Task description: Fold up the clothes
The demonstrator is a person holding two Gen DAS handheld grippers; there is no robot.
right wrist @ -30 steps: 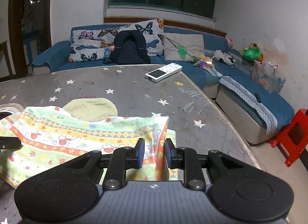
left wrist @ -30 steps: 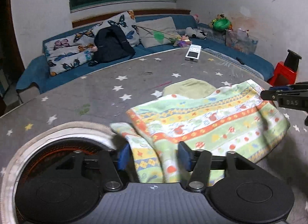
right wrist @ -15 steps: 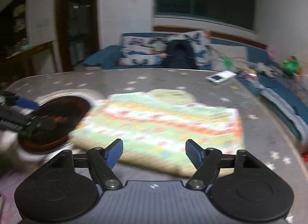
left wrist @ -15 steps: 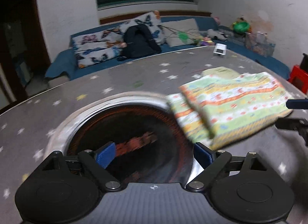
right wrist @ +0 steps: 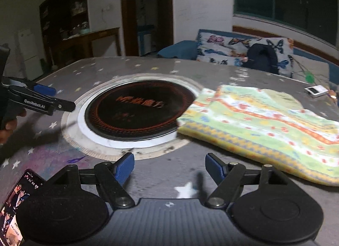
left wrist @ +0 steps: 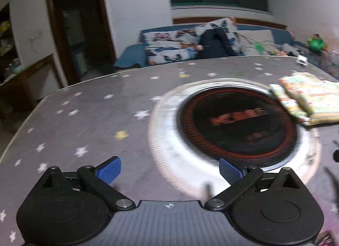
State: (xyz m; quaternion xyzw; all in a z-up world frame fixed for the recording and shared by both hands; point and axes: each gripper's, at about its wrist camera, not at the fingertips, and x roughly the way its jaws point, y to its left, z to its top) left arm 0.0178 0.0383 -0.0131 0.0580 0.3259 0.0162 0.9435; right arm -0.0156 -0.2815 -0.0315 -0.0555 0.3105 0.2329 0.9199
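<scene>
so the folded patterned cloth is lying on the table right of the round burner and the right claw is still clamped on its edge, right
Not quite. The right claw is open with nothing between its blue pads, as the right wrist view shows. The folded patterned cloth does lie on the table right of the round burner.

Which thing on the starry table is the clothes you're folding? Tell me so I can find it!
Start at the big grey table with stars and find the round black cooktop sunk in its middle. Just right of that circle lies the folded cloth, one corner overlapping the cooktop's rim. It's the only colourful thing there: pale green with orange, yellow and blue patterned stripes.
</scene>
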